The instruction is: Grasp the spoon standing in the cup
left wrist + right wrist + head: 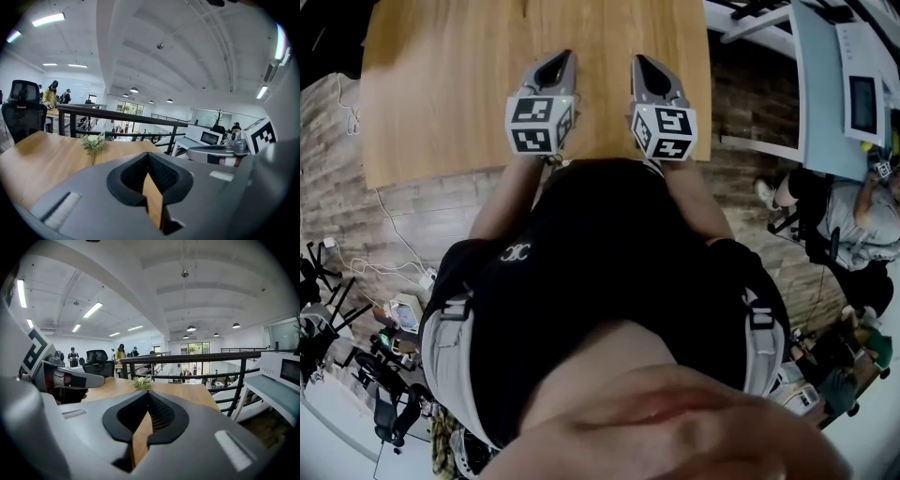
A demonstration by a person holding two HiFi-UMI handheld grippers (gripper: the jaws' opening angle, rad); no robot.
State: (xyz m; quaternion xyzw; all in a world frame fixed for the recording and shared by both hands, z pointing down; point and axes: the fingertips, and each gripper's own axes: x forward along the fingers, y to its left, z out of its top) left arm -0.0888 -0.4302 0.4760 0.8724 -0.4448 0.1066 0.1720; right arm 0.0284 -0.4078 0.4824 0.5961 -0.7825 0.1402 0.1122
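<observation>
No cup or spoon shows in any view. My left gripper [553, 67] and right gripper [645, 71] are held side by side, low over the near edge of a wooden table [450, 94], both pointing away from the person. In the left gripper view the left gripper [149, 157] has its jaws shut tip to tip, with nothing between them. In the right gripper view the right gripper [149, 397] is shut and empty in the same way. Each gripper shows in the other's view: the right gripper [220, 153] and the left gripper [65, 378].
A small bunch of white flowers [93, 141] stands far off on the table. A black railing [197, 358] runs behind the table's far edge. A black office chair [21, 112] stands at the left. A white desk with a monitor [861, 103] and a seated person [853, 216] are at the right.
</observation>
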